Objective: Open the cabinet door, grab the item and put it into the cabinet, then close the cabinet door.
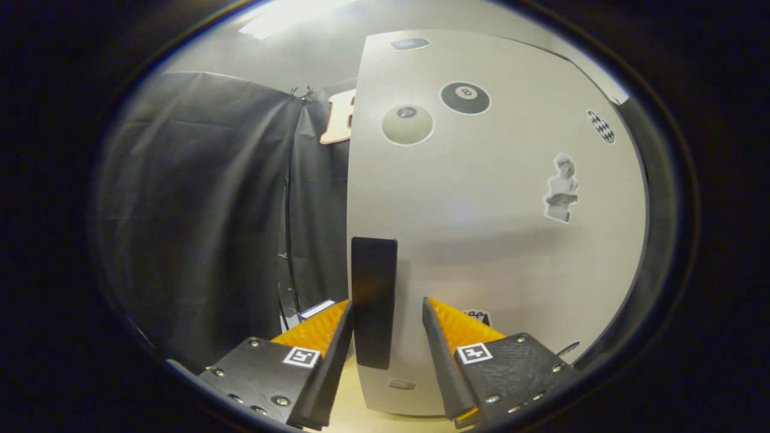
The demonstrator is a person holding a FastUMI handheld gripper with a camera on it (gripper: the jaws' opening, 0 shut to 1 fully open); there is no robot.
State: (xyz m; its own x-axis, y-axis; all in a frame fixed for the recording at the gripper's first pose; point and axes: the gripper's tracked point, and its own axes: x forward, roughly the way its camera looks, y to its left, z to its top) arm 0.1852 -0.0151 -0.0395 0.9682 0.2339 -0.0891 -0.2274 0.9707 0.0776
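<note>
The gripper [387,328] is straddling the dark handle [373,300] at twelve o'clock, fingers spread, not yet clamping; closing off-centre risks slipping off the cabinet door [493,240].

Cabinet door [493,240] and its dark handle [373,300] right ahead between the spread fingers [337,337], free room beside its edge

Just ahead of the gripper [385,313], its fingers spread, the cabinet door [493,228] looks smooth and matt (paper-like stickers [465,97] on it); the handle [373,300] between them looks matt, and the wall cloth [198,222] hangs soft.
</note>
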